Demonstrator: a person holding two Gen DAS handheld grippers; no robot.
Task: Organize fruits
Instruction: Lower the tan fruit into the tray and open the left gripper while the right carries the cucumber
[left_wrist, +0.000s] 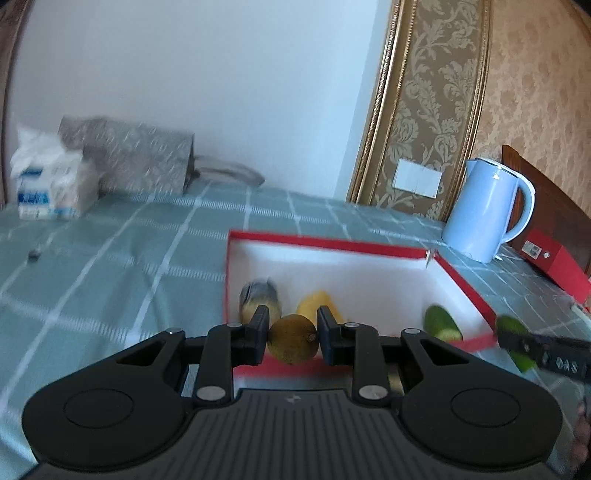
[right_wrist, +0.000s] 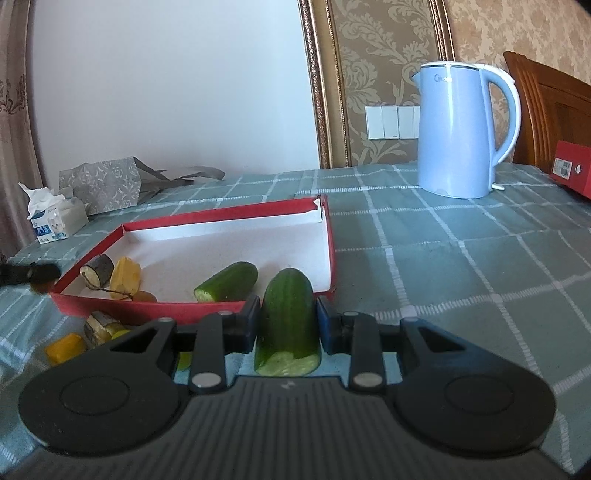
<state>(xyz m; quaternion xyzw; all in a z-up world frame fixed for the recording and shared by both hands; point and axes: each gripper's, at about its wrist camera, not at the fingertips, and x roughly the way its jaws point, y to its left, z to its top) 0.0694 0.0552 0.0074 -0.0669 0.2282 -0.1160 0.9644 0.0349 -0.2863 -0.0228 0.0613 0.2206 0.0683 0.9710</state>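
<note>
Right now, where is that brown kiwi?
In the left wrist view, the kiwi sits clamped in the left gripper, at the red box's near edge.

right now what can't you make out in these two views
- Left wrist view: the grey-skinned piece in the red box is motion-blurred and partly behind a finger of the left hand-held gripper, which holds the kiwi.
- Right wrist view: the yellow piece and the cut piece outside the box are partly hidden by the right hand-held gripper, which holds the cucumber half.
</note>
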